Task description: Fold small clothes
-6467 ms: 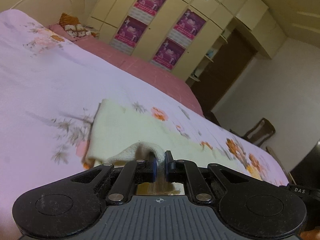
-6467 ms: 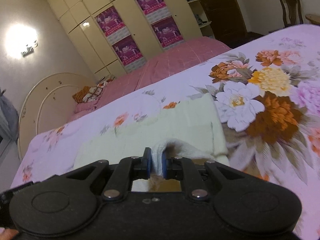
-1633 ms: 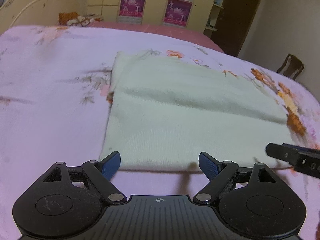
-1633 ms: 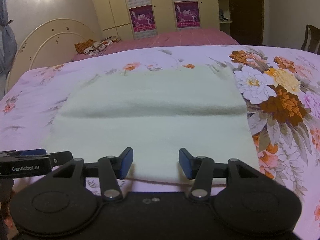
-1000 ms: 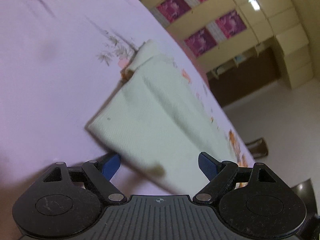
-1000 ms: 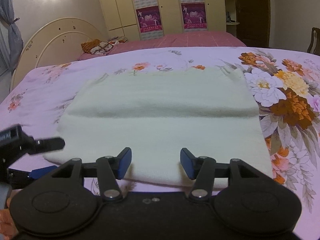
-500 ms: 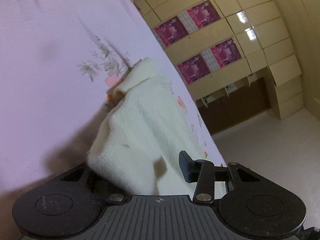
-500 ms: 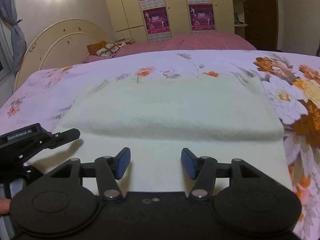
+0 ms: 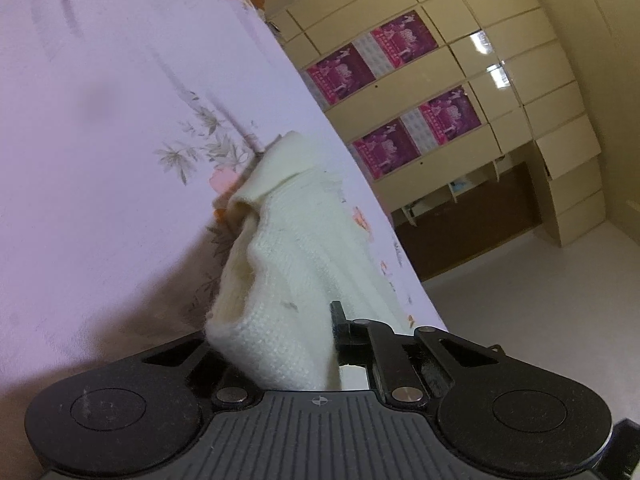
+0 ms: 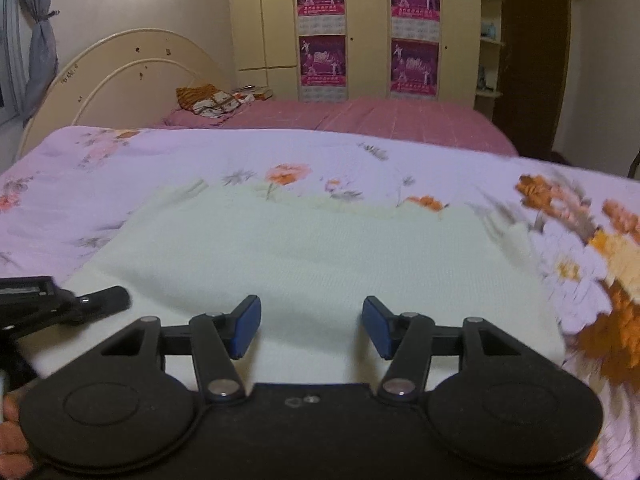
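On the floral bedspread lies your cream knitted garment, already folded into a broad band, with the pink bed and the wardrobe beyond it. Take that garment as your landmark.

At its left end, your left gripper has pressed its jaws together on the corner, and the knit bunches up out of them in a soft hump while the rest trails away across the bedspread. From the right wrist view, that gripper shows as a dark shape at the garment's left edge.

Over the garment's near edge, your right gripper points downward at the cloth with its jaws spread and nothing between the blue pads. They look to hover just above the knit, but whether they touch it cannot be told.

You seem to be starting the next fold, probably end over end. That calls for your right gripper to take a hold of its own on the near edge, or to steady the cloth, before your left carries its corner across toward the right end. Lift evenly, since a loose knit like this may sag and drag the lower layer out of line.
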Demonstrator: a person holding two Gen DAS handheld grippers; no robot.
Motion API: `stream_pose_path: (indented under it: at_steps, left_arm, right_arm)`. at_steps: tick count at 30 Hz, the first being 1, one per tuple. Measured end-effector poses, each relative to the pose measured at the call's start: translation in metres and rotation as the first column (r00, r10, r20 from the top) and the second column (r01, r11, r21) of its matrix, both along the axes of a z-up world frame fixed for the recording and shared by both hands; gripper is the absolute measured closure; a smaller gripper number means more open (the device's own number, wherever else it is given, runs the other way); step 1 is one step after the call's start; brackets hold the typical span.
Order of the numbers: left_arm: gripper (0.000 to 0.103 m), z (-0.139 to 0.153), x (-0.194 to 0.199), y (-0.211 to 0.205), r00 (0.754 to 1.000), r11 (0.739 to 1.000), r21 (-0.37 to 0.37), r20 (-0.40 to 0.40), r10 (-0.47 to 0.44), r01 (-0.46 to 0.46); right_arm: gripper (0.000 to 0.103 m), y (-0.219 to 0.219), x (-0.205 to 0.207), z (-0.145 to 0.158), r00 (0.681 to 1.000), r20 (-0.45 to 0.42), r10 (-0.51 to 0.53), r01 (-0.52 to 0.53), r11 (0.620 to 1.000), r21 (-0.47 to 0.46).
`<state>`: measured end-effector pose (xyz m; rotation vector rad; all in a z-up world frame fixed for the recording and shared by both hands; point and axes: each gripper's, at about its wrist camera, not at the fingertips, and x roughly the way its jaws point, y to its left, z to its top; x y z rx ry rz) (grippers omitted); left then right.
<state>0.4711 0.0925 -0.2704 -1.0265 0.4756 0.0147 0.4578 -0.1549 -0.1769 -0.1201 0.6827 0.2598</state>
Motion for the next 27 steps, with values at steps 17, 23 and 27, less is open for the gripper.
stream_pose_path:
  at_steps: [17, 23, 27]
  left_arm:
    - [0.096, 0.067, 0.067, -0.081, 0.900, 0.888, 0.270, 0.127, -0.416, 0.373]
    - [0.096, 0.057, 0.086, -0.139, 0.812, 0.782, 0.298, 0.039, -0.583, 0.547]
    - [0.095, 0.044, 0.094, -0.159, 0.803, 0.752, 0.317, -0.062, -0.592, 0.579]
  right_arm:
    - [0.048, -0.006, -0.010, -0.016, 1.000, -0.001, 0.018, -0.018, 0.999, -0.048]
    - [0.048, -0.064, -0.030, -0.010, 0.996, -0.012, -0.090, 0.090, 0.996, 0.018]
    - [0.048, -0.100, -0.046, -0.013, 0.986, -0.060, -0.157, 0.161, 0.983, 0.088]
